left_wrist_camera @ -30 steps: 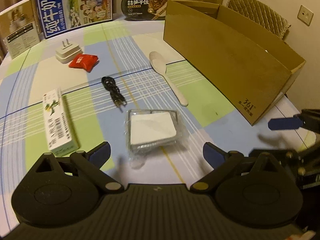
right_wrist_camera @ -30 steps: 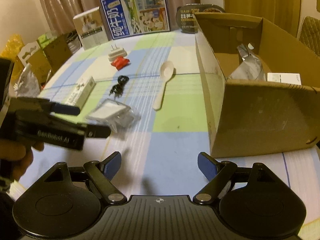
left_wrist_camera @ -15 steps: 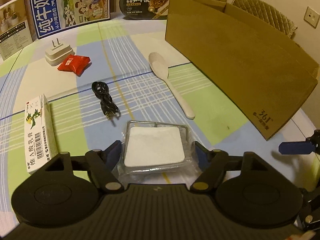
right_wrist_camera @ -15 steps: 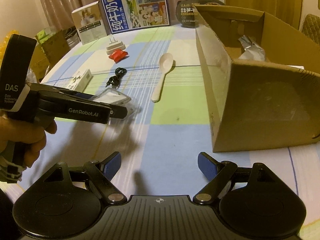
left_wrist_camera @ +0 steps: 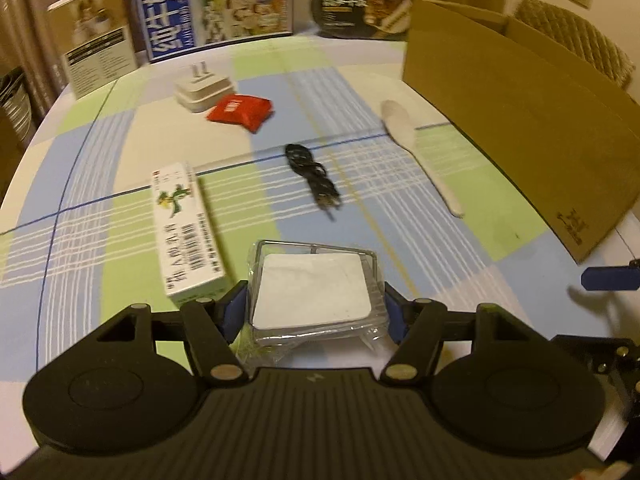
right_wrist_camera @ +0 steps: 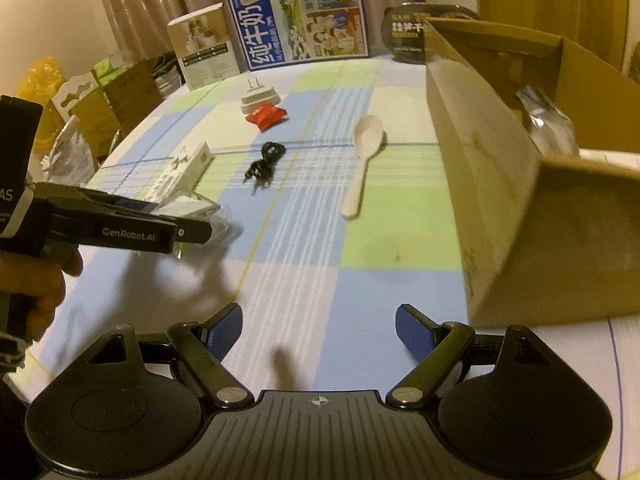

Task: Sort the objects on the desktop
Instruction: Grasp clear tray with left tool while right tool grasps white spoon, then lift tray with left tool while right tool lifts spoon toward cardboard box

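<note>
A white square packet in clear wrap [left_wrist_camera: 314, 286] sits between the blue pads of my left gripper [left_wrist_camera: 313, 314]. The jaws are closing and the pads press on both its sides; the packet is tilted up off the checked cloth. In the right wrist view the left gripper [right_wrist_camera: 192, 228] comes in from the left with the packet [right_wrist_camera: 196, 206] at its tip. My right gripper [right_wrist_camera: 319, 330] hangs open over bare cloth, nothing between its fingers. The open cardboard box [right_wrist_camera: 500, 200] stands to the right and holds a silver bag [right_wrist_camera: 548, 120].
On the cloth lie a green-and-white carton [left_wrist_camera: 184, 224], a black cable [left_wrist_camera: 312, 172], a pale spoon [left_wrist_camera: 404, 132], a red sachet [left_wrist_camera: 240, 110] and a white plug adapter [left_wrist_camera: 202, 90]. Cartons and a food bowl [left_wrist_camera: 360, 8] line the far edge.
My left gripper moved forward over the wrapped packet and its jaws came in from wide open onto its sides; the packet has tipped up. The right gripper has stayed open and still.
</note>
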`<action>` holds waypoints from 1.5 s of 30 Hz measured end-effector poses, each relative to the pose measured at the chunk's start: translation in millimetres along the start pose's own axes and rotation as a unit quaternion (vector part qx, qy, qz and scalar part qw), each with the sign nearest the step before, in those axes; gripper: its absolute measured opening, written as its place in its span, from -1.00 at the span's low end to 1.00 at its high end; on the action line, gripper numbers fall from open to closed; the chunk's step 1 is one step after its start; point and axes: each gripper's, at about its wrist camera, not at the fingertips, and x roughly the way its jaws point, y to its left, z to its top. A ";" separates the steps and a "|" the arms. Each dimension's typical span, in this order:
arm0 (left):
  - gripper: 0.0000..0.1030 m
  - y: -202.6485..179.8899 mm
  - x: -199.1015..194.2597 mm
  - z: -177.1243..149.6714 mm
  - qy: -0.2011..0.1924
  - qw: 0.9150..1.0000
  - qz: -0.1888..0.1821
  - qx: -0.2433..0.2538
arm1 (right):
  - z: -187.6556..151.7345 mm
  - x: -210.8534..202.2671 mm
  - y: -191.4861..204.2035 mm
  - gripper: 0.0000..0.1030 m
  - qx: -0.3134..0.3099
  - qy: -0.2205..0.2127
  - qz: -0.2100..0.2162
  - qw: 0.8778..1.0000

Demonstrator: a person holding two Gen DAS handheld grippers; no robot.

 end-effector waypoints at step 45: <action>0.22 -0.7 -15.4 -17.3 -0.008 0.999 -0.026 -0.035 | -12.3 23.5 18.7 -0.88 -0.039 0.004 -0.054 0.998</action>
